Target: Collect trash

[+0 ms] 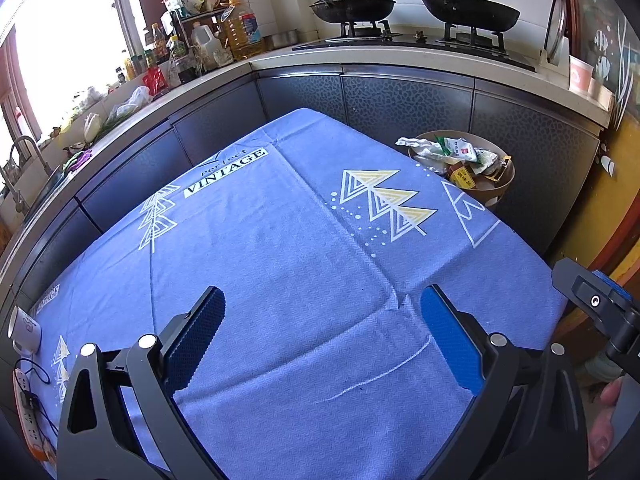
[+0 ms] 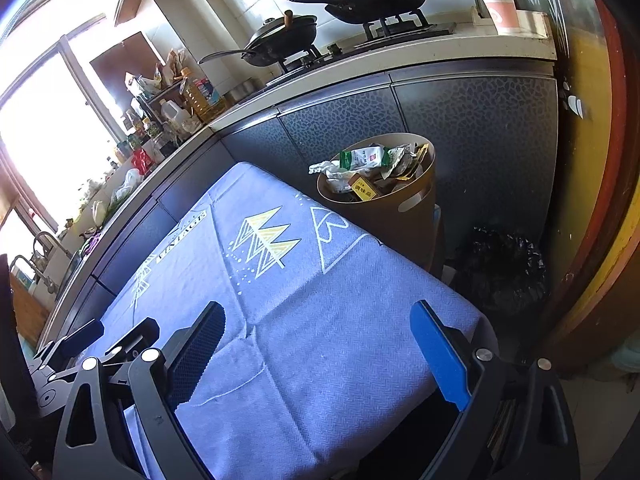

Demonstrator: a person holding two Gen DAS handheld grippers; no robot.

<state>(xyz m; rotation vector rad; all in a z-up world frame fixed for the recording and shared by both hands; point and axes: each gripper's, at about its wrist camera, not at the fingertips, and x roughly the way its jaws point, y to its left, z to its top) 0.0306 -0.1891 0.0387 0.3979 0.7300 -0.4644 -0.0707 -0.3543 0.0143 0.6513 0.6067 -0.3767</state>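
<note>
The trash sits heaped in a tan bin on the floor just beside the table's far corner, in front of the dark cabinets. It is crumpled wrappers, a green-and-white packet and a small yellow box: probably light, soft and crackly, so a pinch on a raised crease or edge should hold better than on a flat slippery face. No trash shows on the blue tablecloth. The left gripper and right gripper hover over the cloth, both spread wide and holding nothing.
</note>
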